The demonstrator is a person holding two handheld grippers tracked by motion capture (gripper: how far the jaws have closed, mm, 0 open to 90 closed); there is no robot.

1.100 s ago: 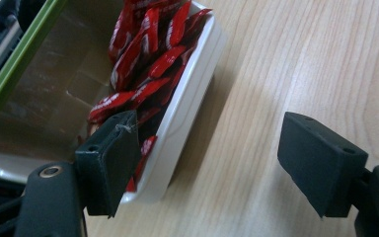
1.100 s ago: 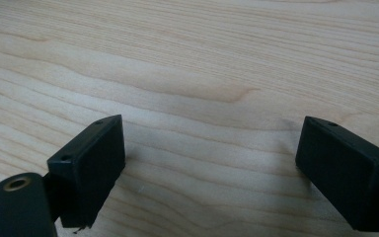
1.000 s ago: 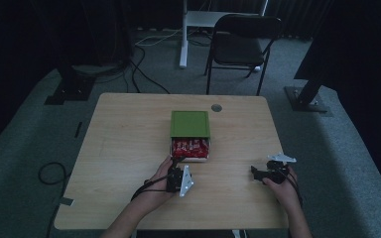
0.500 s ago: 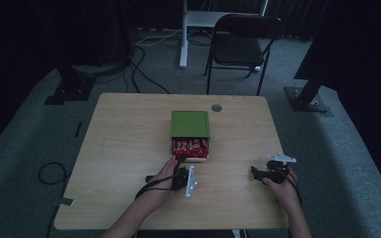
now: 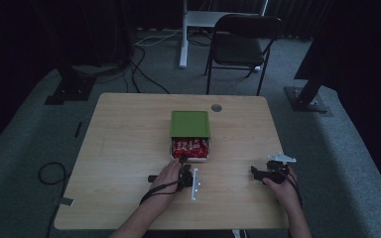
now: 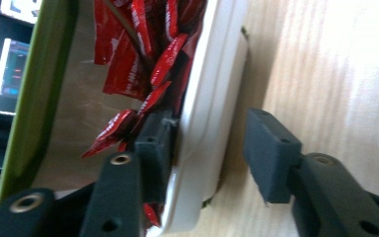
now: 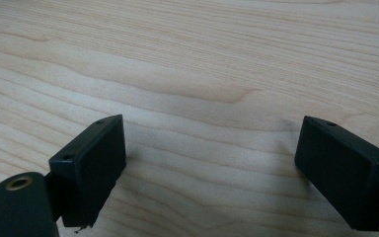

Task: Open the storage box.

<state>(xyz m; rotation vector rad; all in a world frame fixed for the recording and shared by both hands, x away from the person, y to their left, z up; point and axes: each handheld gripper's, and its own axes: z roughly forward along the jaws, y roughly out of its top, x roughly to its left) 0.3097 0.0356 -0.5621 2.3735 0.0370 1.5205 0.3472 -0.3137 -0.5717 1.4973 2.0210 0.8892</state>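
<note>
A white tray [image 5: 204, 157] full of red packets [image 5: 190, 147] slides out from under a green cover [image 5: 190, 124] at the table's middle. My left gripper [image 5: 183, 167] is at the tray's near edge. In the left gripper view, the left gripper [image 6: 212, 143] straddles the tray's white wall [image 6: 209, 113]: one jaw sits inside among the red packets [image 6: 143, 54], the other outside over the wood with a gap to the wall. Its jaws have just been closing. My right gripper [image 5: 258, 173] rests open near the table's right front; the right gripper [image 7: 209, 163] has only bare wood between its jaws.
The wooden table [image 5: 129, 148] has a small round grommet [image 5: 216, 107] behind the green cover. A black folding chair [image 5: 245, 44] and a white stand [image 5: 184, 34] are on the floor beyond the table. Cables [image 5: 49, 173] lie at the left.
My left hand has moved forward to the tray's near edge and lower, and its jaws have narrowed around the tray wall. The right hand has stayed put.
</note>
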